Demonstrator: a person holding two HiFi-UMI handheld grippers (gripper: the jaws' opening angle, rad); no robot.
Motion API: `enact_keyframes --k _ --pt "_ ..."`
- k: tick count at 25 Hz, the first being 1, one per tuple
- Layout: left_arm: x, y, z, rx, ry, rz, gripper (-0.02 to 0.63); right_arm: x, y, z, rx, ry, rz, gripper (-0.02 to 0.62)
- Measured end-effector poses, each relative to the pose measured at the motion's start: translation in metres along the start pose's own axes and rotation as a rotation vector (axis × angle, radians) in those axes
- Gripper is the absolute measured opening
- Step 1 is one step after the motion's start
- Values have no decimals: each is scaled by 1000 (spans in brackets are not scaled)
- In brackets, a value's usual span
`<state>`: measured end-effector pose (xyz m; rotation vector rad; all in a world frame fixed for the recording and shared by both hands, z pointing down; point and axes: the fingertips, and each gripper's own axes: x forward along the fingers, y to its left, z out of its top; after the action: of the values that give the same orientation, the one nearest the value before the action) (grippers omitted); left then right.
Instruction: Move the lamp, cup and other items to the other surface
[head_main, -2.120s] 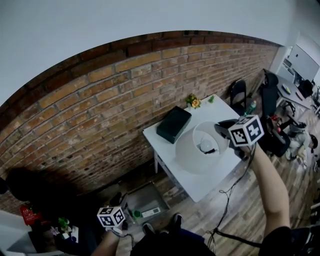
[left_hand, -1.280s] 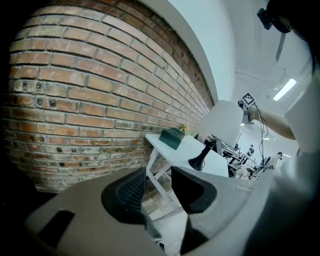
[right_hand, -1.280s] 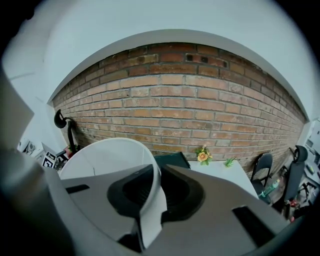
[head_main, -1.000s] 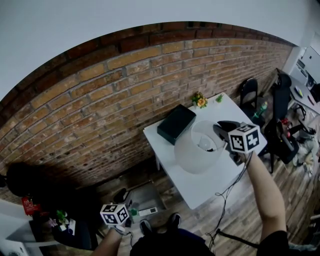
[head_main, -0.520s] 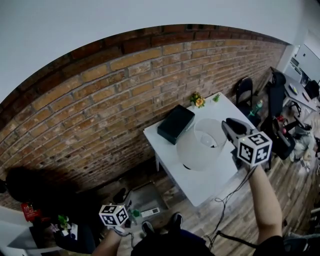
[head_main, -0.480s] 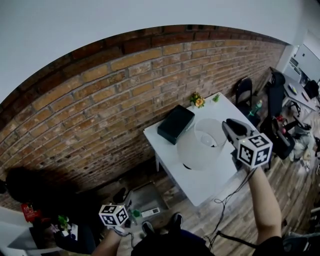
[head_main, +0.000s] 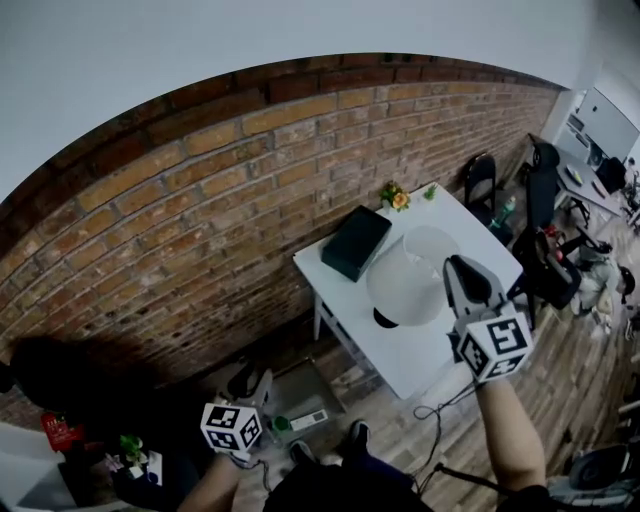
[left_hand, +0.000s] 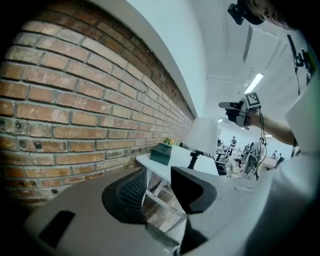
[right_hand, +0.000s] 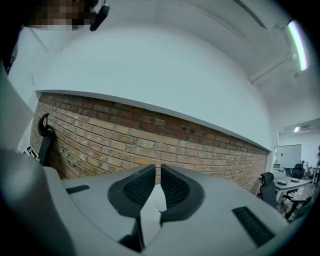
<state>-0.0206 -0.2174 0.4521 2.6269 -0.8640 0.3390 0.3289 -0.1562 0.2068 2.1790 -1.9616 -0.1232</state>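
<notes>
A lamp (head_main: 405, 285) with a white shade and black base stands upright on the white table (head_main: 420, 350), beside a dark green box (head_main: 356, 243) and small flowers (head_main: 394, 198). My right gripper (head_main: 458, 268) hovers just right of the shade, clear of it. Its jaws are closing, with only a narrow slit and nothing between them (right_hand: 158, 172). My left gripper (head_main: 250, 382) hangs low near the floor, left of the table, open and empty (left_hand: 155, 192). From there the lamp (left_hand: 202, 136) and box (left_hand: 161, 152) show side-on.
A brick wall (head_main: 200, 200) runs behind the table. Black chairs (head_main: 480, 180) and desks stand at the far right. A grey tray (head_main: 300, 400) lies on the wooden floor under the table. A cable (head_main: 440, 405) hangs off the table's front edge.
My right gripper has come off the lampshade's rim and drawn back toward me, its jaws narrowing. The lamp now stands by itself on the table. The left gripper stays put.
</notes>
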Motion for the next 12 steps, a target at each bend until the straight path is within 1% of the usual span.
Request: enact_keyframes --k 2,4,8,12 --pt "-9 6 8 40 -24 4 141 -5 21 -5 -4 -7 -4 27" --pt "-19 11 13 54 -46 4 136 -10 41 -12 4 -9 -4 5" --pt "-40 23 16 37 -78 17 126 -16 89 -23 25 -40 44 4" --pt "-57 35 12 31 -90 53 121 -21 128 -40 -21 -15 88 5"
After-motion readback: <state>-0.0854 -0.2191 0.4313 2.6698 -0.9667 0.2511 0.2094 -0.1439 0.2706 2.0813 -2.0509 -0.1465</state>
